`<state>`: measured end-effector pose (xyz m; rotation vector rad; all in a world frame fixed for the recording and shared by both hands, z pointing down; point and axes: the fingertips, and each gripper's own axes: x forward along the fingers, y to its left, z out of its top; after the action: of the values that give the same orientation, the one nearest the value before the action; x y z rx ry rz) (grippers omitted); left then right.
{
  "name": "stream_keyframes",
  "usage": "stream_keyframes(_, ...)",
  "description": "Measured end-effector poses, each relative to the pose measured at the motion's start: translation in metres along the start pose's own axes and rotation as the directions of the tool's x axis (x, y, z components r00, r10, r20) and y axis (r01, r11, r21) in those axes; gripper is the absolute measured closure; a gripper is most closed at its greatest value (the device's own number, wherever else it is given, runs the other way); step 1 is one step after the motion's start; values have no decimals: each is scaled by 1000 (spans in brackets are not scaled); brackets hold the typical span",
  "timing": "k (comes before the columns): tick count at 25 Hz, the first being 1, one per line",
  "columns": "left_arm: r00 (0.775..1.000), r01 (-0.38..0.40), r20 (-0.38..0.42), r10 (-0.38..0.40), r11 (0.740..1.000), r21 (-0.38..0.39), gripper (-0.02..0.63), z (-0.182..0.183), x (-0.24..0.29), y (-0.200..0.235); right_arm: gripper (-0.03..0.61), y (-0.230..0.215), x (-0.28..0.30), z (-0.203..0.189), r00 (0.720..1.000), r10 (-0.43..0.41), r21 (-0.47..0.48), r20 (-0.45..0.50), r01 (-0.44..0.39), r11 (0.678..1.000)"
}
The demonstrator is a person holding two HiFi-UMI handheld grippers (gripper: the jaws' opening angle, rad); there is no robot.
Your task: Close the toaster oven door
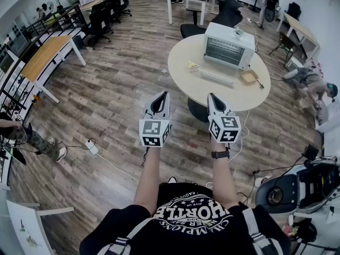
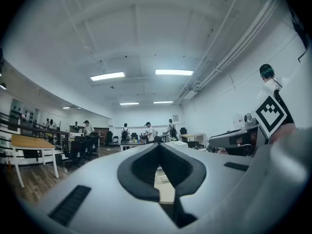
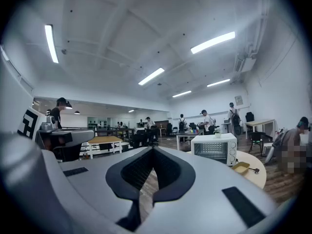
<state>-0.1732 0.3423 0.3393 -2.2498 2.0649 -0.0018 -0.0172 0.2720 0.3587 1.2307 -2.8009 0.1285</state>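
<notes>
Filling the bottom of the head view, the person's black printed shirt (image 1: 194,217) is sitting closest, and both forearms are reaching forward from it, the right one wearing a wristwatch (image 1: 220,154). Just beyond, the left tool (image 1: 161,95) and the right tool (image 1: 212,96) are hovering side by side over the wooden floor (image 1: 117,100). Each gripper view is showing its tool with the jaws pressed together and nothing between them: the left tool (image 2: 158,142) and the right tool (image 3: 152,148) are both empty. Farther on, the round tabletop (image 1: 183,49) is carrying the white toaster oven (image 1: 229,45), well apart from both tools, so the closing is not yet under way. A pale flat slab (image 1: 216,77) is lying just before the oven's front and is probably the dropped door, though it is too small to be sure. A small tan tray (image 1: 248,77) is resting near it on the right. To do this well, I judge the person should be stepping in close, sliding one closed tool under the door's free edge, and swinging it up around its hinge until it seats. Bracing the oven's top with the other tool should keep it from skidding, and the path should be staying clear of the tray.
</notes>
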Motion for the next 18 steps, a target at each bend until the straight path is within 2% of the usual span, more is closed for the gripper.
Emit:
stream_keyframes(13, 999, 39, -34, -39, 999, -4, 595, -27, 3, 30, 558, 15, 26, -18, 999, -50, 49, -6, 51, 998)
stream_keyframes(18, 995, 88, -46, -89, 996, -20, 595, -37, 0, 40, 558, 32, 32, -25, 997, -73, 53, -13, 74, 996)
